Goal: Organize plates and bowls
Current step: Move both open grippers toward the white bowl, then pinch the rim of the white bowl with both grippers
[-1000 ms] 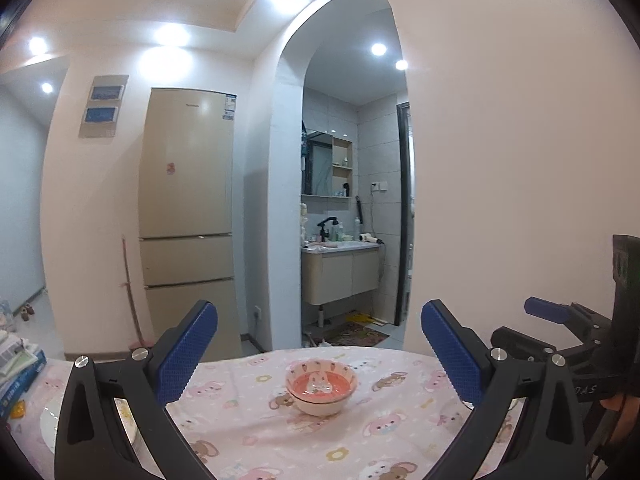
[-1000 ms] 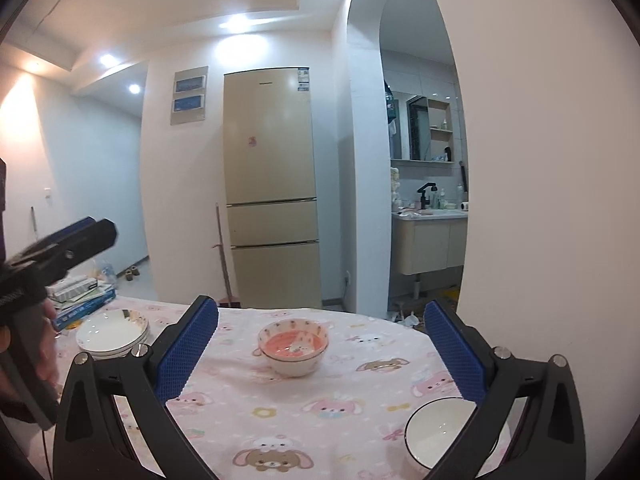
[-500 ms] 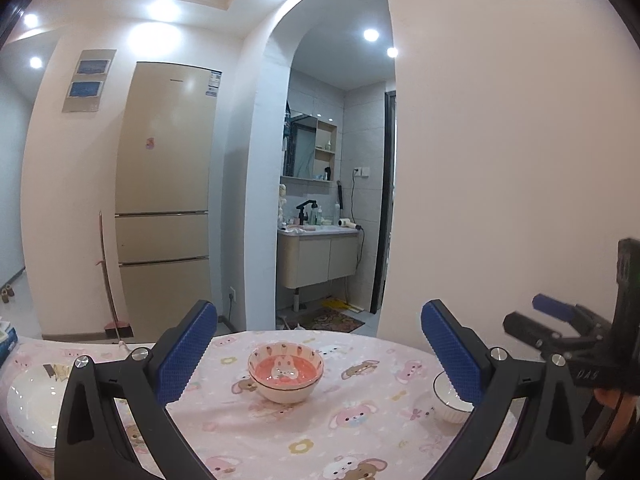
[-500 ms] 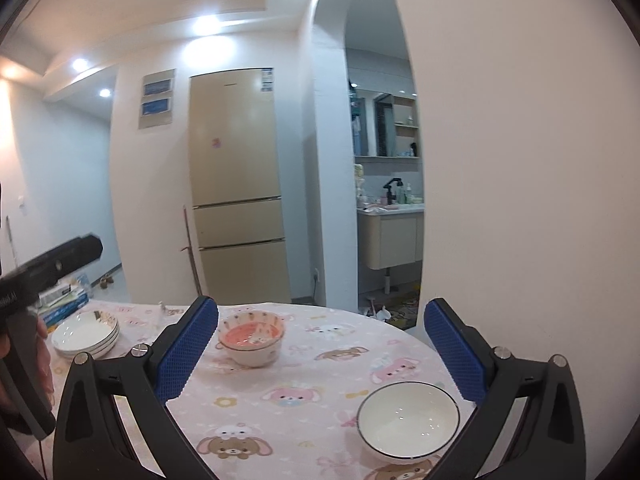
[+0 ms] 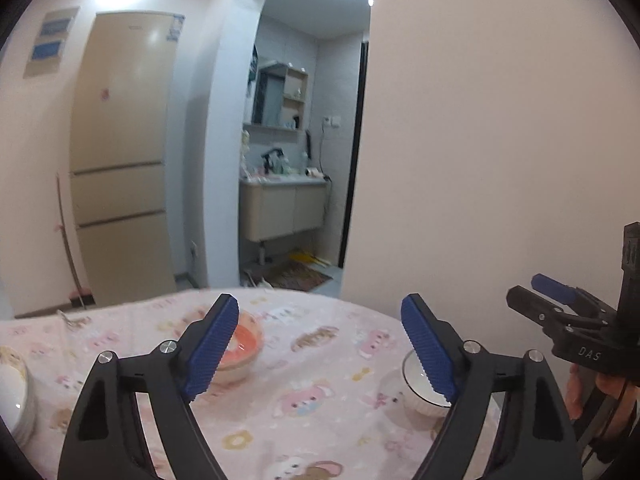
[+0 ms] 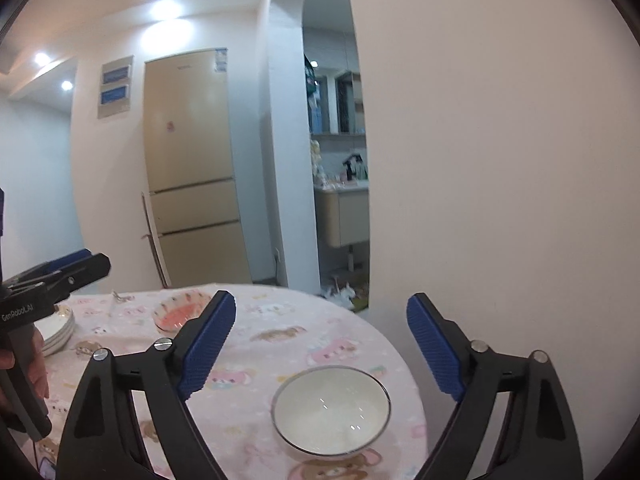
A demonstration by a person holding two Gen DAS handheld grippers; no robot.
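Note:
A round table under a pink cartoon cloth (image 5: 320,400) (image 6: 280,320) carries the dishes. A pink-lined bowl (image 5: 246,342) (image 6: 180,312) sits mid-table, partly hidden behind the left finger in the left wrist view. A white bowl (image 6: 332,412) (image 5: 416,388) stands near the table's right edge. White plates (image 6: 60,328) (image 5: 12,392) are stacked at the left. My left gripper (image 5: 320,344) (image 6: 60,276) is closing above the cloth with nothing between its pads. My right gripper (image 6: 320,346) (image 5: 560,308) is also closing, above the white bowl, with its pads clear of the bowl.
A beige fridge (image 6: 192,168) stands behind the table, with a broom (image 5: 66,240) leaning beside it. An arched opening (image 5: 288,160) leads to a washroom. A plain wall (image 6: 500,160) runs close past the table's right edge. A hand (image 6: 36,364) holds the left gripper's handle.
Both views have tipped down and moved closer to the table. Both pairs of jaws stand narrower. The white bowl looks larger in the right view, and the pink bowl has slid behind the left finger.

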